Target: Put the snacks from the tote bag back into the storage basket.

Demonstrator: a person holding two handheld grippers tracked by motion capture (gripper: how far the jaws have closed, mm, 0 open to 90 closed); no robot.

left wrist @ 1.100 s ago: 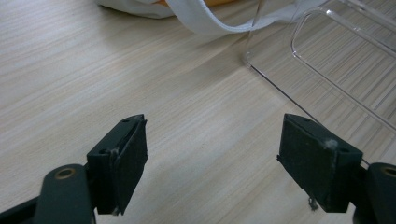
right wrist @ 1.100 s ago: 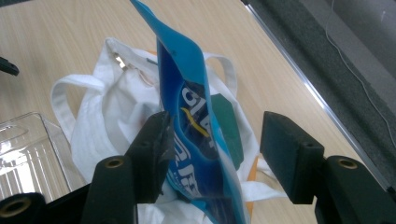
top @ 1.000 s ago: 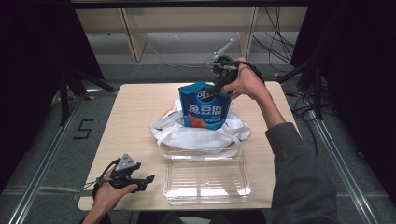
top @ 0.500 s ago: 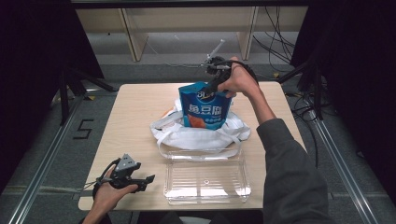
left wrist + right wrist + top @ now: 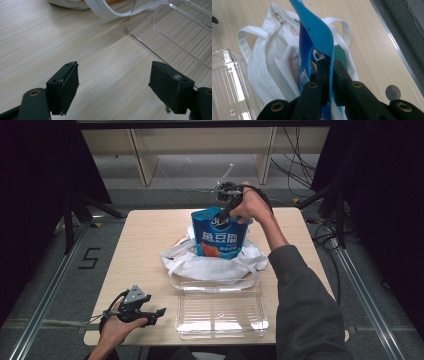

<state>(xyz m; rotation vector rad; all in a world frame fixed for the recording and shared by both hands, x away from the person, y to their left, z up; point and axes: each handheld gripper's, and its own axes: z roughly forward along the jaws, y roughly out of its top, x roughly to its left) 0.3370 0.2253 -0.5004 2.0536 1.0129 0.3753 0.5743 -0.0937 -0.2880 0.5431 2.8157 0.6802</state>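
Observation:
A blue snack pouch [image 5: 220,237] stands upright in a crumpled white tote bag [image 5: 215,265] at the middle of the table. My right gripper [image 5: 224,214] reaches down onto the pouch from the far side. Its jaws have just been closing and are now shut on the pouch's top edge [image 5: 312,37], which sits pinched in the right gripper [image 5: 330,65]. The tote [image 5: 272,65] spreads out beneath it. My left gripper [image 5: 156,314] rests near the front left corner, open. In its own view the left gripper [image 5: 112,87] has only bare tabletop between the pads.
A clear plastic tray [image 5: 220,312] lies at the table's front edge just before the tote, and its corner [image 5: 155,32] lies close to the left gripper. A tote strap [image 5: 110,12] trails beside it. A small round disc [image 5: 392,92] sits near the table's right edge.
The right hand has shifted slightly left and away over the pouch's top, and its jaws have closed onto the pouch's edge. The left hand has kept still.

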